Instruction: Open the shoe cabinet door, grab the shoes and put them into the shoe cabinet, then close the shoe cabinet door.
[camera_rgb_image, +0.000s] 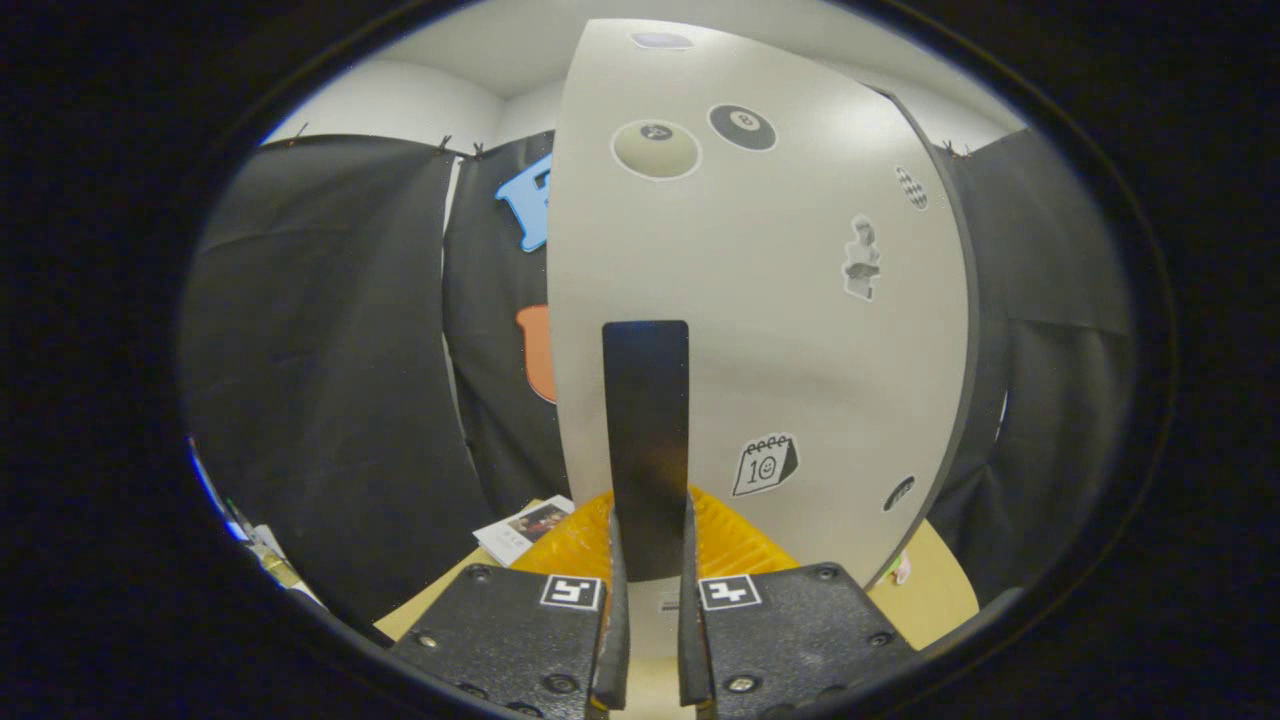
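The white shoe cabinet door (800, 330) stands upright right in front of me, dotted with small stickers. A dark, flat vertical handle (645, 400) is fixed near its left edge. My gripper (650, 535) is shut on the lower end of this handle, one finger pressing on each side. The door's left edge stands out against the dark cloth wall behind it. I cannot tell whether the door is ajar or fully closed.
An orange ribbed mat (745, 548) lies on the tan tabletop (935, 590) at the foot of the door, just beyond my fingers. A small printed booklet (522, 530) lies to its left. Black cloth walls stand on both sides.
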